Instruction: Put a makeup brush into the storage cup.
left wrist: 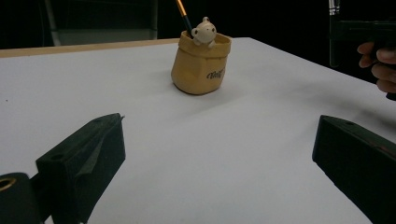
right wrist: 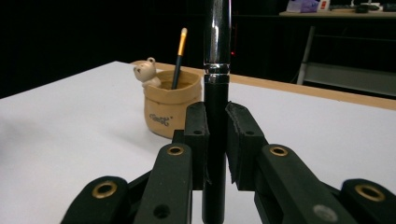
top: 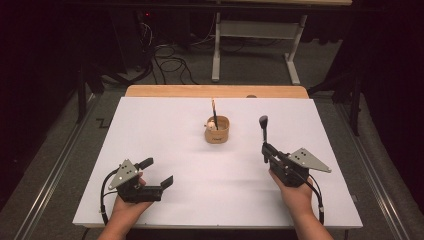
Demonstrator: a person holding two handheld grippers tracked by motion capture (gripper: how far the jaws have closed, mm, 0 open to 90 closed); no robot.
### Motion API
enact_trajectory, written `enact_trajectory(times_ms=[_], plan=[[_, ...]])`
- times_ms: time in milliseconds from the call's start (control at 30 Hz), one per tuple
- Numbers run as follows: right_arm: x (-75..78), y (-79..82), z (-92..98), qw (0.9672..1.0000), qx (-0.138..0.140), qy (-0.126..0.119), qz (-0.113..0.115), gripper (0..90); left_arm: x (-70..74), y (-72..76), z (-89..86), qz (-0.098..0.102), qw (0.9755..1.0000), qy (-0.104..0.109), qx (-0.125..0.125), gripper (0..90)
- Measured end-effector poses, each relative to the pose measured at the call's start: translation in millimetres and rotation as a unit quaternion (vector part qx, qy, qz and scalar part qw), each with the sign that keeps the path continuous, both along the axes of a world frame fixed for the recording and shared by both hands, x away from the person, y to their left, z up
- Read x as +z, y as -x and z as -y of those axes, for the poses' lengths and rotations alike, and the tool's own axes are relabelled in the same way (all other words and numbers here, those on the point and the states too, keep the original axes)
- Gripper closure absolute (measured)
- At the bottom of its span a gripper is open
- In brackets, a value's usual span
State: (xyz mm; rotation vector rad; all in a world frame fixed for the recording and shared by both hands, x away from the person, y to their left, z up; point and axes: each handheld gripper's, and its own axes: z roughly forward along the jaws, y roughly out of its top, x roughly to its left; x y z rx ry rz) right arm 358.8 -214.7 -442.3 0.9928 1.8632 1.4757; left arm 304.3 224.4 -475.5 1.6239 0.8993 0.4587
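The white table (top: 165, 150) carries very little: a small tan holder (top: 217, 129) near its middle, toward the far edge, and the two grippers on the near side. One thin brush (top: 214, 111) with a black and orange handle already stands in the holder, leaning toward the back, next to a little bear figure (left wrist: 204, 31) that peeks over the rim. That reads as one item put away.

The second item, a larger brush (top: 263, 131), is off the table, held upright in the right gripper (top: 265, 152), whose jaws are clamped together on the lower part of the black handle. It stands well to the right of the holder, not yet over the opening. By my judgement the pick-up is done; what is left is to carry it across, lower it into the holder and let go.

The left gripper (top: 159, 172) rests low at the near left of the table, its jaws wide apart with nothing between them, well away from the holder.

The held brush has a glossy black handle that meets a shiny silver collar (right wrist: 218, 37) above the jaws, and a dark bushy head at the top. The holder looks like a soft crumpled sack with small dark lettering (left wrist: 215, 74) on its front.
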Motion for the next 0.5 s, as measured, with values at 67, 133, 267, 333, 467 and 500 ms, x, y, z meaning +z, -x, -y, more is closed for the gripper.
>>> enact_trajectory(times_ms=[67,133,267,333,467,500], plan=[[1.3,-1.0,-5.4,1.0000,0.007,-0.002,0.002,80.7,0.1,0.2,-0.4,-0.001,1.0000,-0.001,0.000,3.4],[1.9,-1.8,-11.0,0.9999,0.014,-0.003,0.004,80.7,-0.1,0.0,-0.1,0.000,1.0000,-0.001,0.000,3.4],[3.4,-3.1,-21.7,0.9997,0.026,-0.003,0.005,80.7,1.0,0.8,2.0,0.000,1.0000,0.004,-0.005,3.4],[4.3,-3.0,-27.0,0.9994,0.034,-0.004,0.007,80.7,2.8,2.0,3.9,0.003,1.0000,0.006,-0.007,3.4],[5.6,-1.8,-37.5,0.9988,0.049,-0.002,0.012,80.7,6.5,3.0,7.7,0.008,0.9999,0.007,-0.012,3.4],[5.9,-1.7,-39.9,0.9985,0.053,-0.002,0.013,80.7,7.4,3.2,8.9,0.010,0.9999,0.007,-0.012,3.4]])
